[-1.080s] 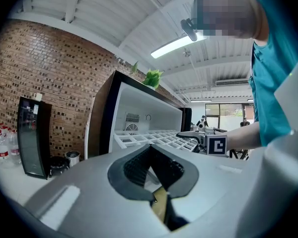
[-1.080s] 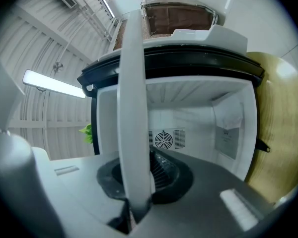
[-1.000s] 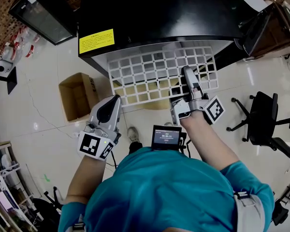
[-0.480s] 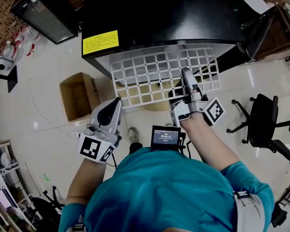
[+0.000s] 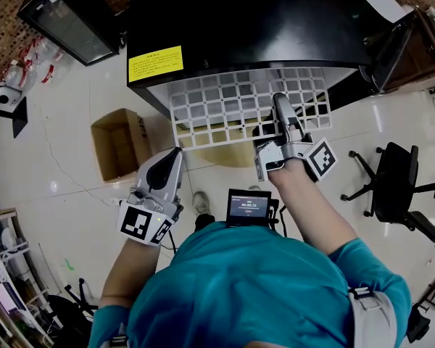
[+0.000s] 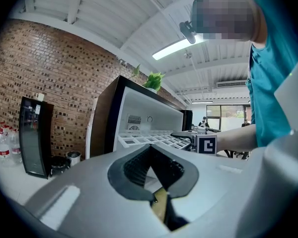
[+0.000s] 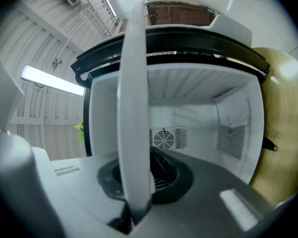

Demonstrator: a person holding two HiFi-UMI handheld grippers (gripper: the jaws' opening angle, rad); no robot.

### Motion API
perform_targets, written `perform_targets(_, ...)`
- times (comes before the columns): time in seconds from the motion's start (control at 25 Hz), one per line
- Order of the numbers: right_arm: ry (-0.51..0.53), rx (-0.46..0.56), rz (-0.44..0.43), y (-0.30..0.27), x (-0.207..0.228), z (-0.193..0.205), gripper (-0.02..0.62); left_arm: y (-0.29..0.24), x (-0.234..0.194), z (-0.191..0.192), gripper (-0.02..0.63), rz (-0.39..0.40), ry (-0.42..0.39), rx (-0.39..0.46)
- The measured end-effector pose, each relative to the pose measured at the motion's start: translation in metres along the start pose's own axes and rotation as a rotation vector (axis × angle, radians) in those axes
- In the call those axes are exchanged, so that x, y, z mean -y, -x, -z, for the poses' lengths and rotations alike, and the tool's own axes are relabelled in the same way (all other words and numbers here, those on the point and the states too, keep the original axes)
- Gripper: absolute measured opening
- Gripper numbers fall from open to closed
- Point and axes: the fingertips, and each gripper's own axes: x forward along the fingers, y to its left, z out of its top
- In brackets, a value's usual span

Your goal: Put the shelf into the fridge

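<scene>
At fridge (image 5: 261,27) mouth, white grid shelf (image 5: 225,104) is clamped by right gripper (image 5: 280,106) jaws, slid deeper than one second ago; front part is seen protruding. Left gripper (image 5: 172,158) jaws are pressed together, nothing held.

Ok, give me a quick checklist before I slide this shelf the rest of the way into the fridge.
1. Right gripper jaws clamped on the shelf: ok.
2. Fridge door open, cavity facing the shelf: ok.
3. Shelf's far edge already under the fridge top: ok.
4. Shelf sitting on the side rails: cannot tell.
5. Shelf level from side to side: cannot tell.
6. Left gripper off the shelf, jaws together, holding nothing: ok.
</scene>
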Motion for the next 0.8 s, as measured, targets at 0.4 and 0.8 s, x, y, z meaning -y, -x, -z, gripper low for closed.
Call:
perform_targets(0.4,0.054,0.003,0.020,-0.006,-0.003,-0.003,0.020,0.006,0.005,0.000,-0.003,-0.001,0.000,0.001)
perform_targets(0.8,0.053,0.008,0.078,-0.029,0.001,-0.008,0.025,0.012,0.003,0.003,-0.003,-0.012,0.000,-0.002)
